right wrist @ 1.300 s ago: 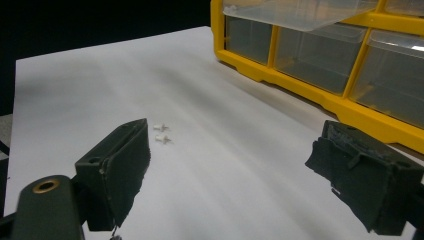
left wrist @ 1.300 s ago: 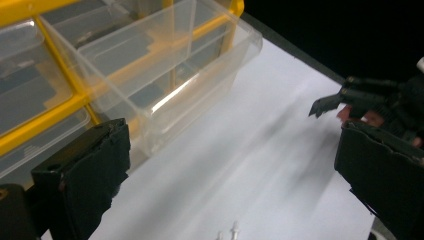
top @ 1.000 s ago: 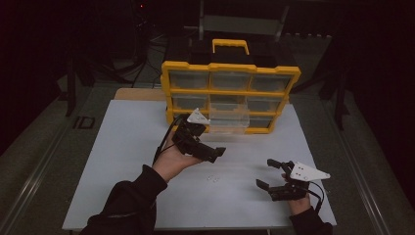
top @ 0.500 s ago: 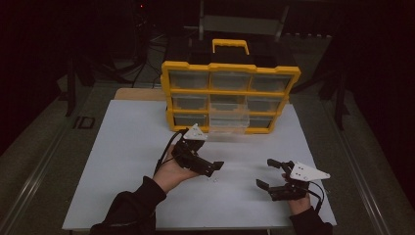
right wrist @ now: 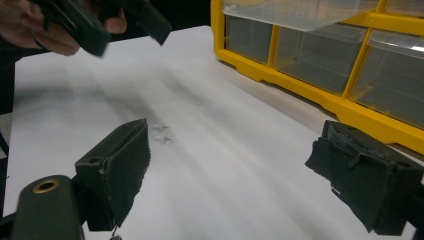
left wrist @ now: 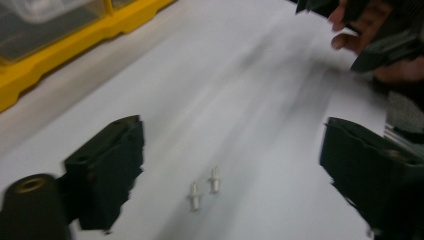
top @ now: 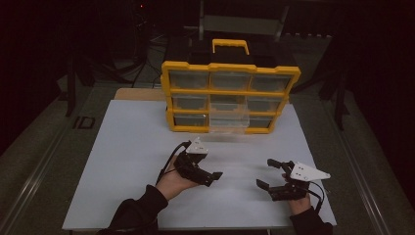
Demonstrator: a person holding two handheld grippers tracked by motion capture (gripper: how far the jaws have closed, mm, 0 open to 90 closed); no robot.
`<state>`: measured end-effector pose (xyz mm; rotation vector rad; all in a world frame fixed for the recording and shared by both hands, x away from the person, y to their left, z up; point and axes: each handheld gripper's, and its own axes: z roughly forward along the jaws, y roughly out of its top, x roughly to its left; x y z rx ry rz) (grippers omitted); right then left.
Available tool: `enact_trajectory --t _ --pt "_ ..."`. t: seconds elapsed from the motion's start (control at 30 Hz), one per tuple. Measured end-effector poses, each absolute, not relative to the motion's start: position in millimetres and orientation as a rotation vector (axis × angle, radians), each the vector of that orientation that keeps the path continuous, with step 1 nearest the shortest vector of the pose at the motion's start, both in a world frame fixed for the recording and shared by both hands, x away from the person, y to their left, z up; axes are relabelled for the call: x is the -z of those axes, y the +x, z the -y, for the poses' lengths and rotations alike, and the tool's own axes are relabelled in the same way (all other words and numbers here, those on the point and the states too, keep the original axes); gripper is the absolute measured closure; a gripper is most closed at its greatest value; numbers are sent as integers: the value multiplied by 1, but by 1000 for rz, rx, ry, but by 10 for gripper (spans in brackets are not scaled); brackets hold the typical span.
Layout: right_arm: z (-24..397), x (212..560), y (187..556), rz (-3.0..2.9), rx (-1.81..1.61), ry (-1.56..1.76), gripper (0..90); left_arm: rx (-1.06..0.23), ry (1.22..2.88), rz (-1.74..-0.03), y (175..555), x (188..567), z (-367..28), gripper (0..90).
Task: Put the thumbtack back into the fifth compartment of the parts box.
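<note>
The left gripper (top: 210,172) has come down low, away from the yellow plastic drawer box (top: 230,96). Its fingers, just closing a little, are wide with nothing held. Two tiny white plastic pegs (left wrist: 204,188) lie on the white tabletop (top: 127,147) between them, ready to grab. The right gripper (top: 271,174) waits wide open.

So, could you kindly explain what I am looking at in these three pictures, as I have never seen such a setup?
A person sits at a white table and holds a hand-held two-jaw gripper in each hand. The high view looks down from above: left gripper, right gripper. The other two pictures come from cameras riding on each gripper, looking along its black jaws. On the table stands a yellow drawer organiser, one clear drawer pulled out. Two small white pegs lie loose between the left gripper's open jaws, which have just been closing. Neither gripper holds anything.
</note>
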<state>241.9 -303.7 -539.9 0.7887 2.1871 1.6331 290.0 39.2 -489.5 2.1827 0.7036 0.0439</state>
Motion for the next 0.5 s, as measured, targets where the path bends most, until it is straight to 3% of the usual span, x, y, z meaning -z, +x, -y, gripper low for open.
enact_trajectory --t 0.5 --pt "303 540 242 -2196 -1629 789 136 -22 2239 -723 291 524 -45 334"
